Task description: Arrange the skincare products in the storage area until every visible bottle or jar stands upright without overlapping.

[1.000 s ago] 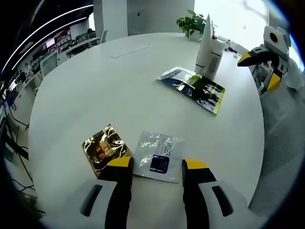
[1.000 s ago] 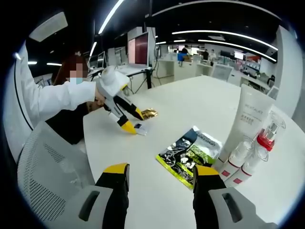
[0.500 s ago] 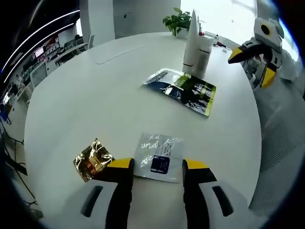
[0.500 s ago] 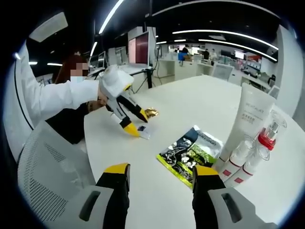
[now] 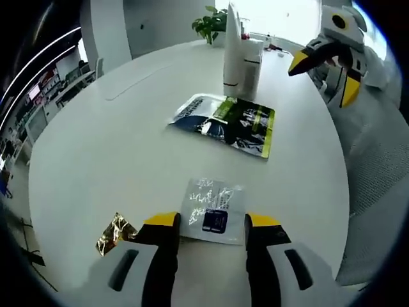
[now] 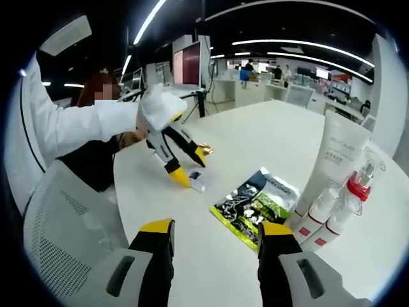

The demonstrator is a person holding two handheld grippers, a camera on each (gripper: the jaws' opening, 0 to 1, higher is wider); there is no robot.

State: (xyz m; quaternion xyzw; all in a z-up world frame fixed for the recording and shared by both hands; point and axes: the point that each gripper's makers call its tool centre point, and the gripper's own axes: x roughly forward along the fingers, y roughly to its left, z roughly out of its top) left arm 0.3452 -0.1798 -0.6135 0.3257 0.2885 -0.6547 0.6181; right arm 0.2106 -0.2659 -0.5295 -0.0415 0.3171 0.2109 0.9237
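My left gripper has its jaws spread wide over the table, with the clear sachet lying flat between the tips, and I can't tell whether they touch it; a gold sachet sits just outside the left jaw. My right gripper hangs wide and empty above the table edge, the green pouch lying flat just beyond its jaws. Past the pouch a white tube and the pump bottles stand upright, close together.
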